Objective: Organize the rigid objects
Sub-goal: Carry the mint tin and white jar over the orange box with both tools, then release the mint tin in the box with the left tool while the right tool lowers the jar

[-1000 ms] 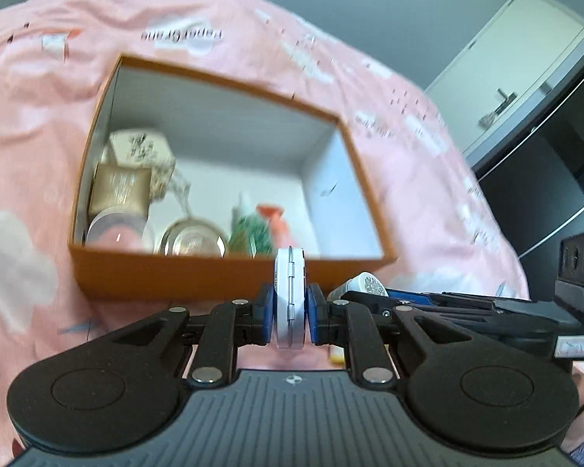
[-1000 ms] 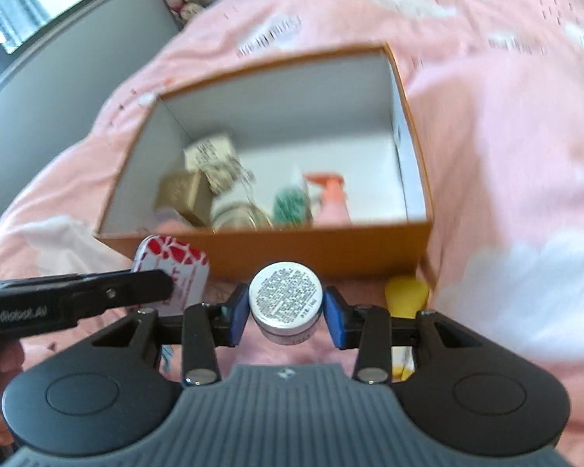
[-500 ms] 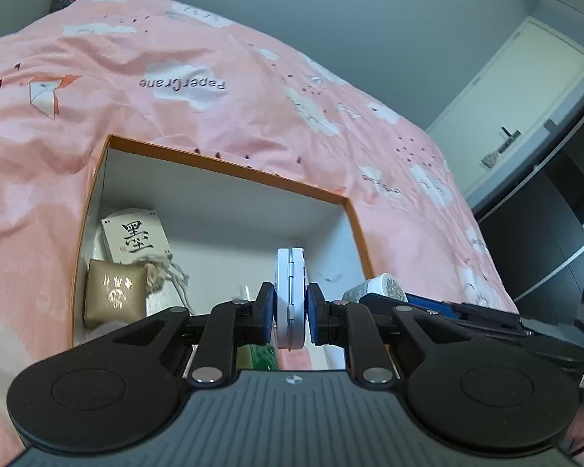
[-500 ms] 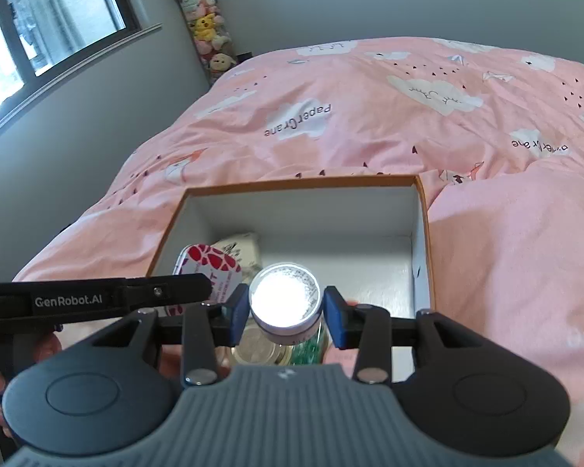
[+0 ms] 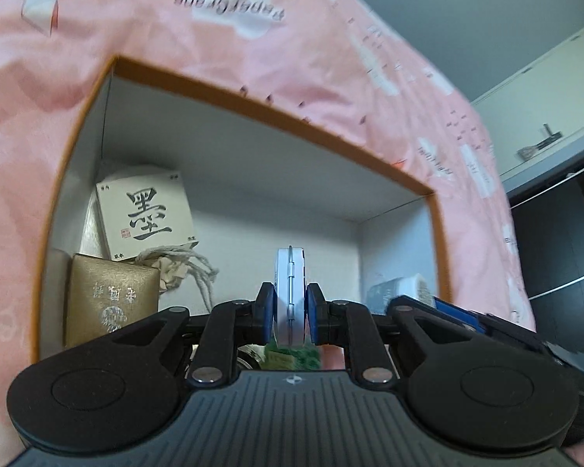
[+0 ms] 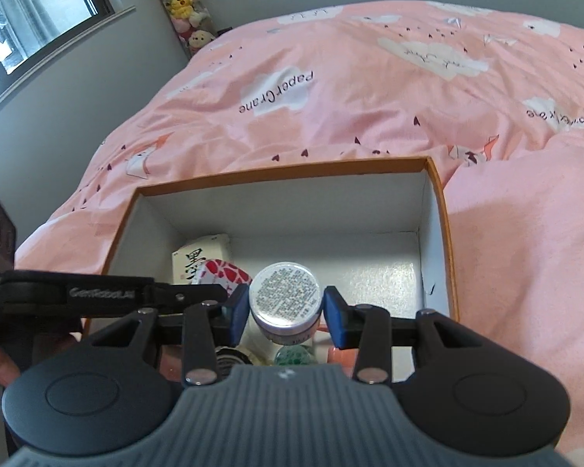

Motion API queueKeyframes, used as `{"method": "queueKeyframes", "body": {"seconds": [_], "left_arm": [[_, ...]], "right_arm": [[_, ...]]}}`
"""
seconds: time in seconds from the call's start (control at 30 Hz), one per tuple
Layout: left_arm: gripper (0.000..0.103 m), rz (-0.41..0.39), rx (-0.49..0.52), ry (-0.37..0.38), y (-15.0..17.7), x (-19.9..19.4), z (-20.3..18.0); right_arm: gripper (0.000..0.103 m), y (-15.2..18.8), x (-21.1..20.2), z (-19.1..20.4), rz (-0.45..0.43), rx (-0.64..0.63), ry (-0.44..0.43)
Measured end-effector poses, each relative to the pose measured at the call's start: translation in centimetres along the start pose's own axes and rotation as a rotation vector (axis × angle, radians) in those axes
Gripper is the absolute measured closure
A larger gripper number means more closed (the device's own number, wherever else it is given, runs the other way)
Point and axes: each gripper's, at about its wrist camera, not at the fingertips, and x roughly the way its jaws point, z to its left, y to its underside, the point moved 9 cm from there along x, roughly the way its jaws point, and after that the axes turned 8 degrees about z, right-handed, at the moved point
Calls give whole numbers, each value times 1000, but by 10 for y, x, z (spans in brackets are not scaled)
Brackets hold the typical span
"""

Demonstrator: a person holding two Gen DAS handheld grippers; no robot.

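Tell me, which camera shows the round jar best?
The right wrist view. The jar sits clamped in the right hand-held gripper straight ahead, with its printed bottom facing the camera. The left wrist view only catches a blurry bit of it at the right, partly hidden behind the other hand-held gripper's finger.

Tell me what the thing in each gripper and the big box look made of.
Left: flat tin, likely painted metal; a hinge seam runs along its edge. Right: small round jar, glossy, metallic-looking rim, printed label; plastic or metal unclear. Orange box: matte cardboard, white inside.
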Motion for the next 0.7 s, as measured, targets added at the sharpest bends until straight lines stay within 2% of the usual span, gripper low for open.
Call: {"method": "queueKeyframes", "body": {"seconds": [0.13, 0.33, 0.53, 0.6, 0.7], "left_arm": [[84, 55, -3, -88, -5, 23, 10], [84, 113, -32, -69, -7, 47, 14], [83, 170, -46, -74, -3, 54, 15], [78, 179, -47, -115, -4, 53, 17], [73, 175, 7, -191, -4, 49, 17]], "right_arm": [[62, -2, 11, -3, 18, 6, -4], [62, 1, 20, -2, 37, -8, -12], [62, 1, 24, -7, 46, 5, -8], [62, 1, 24, -8, 47, 5, -3], [62, 1, 26, -9, 52, 3, 1]]}}
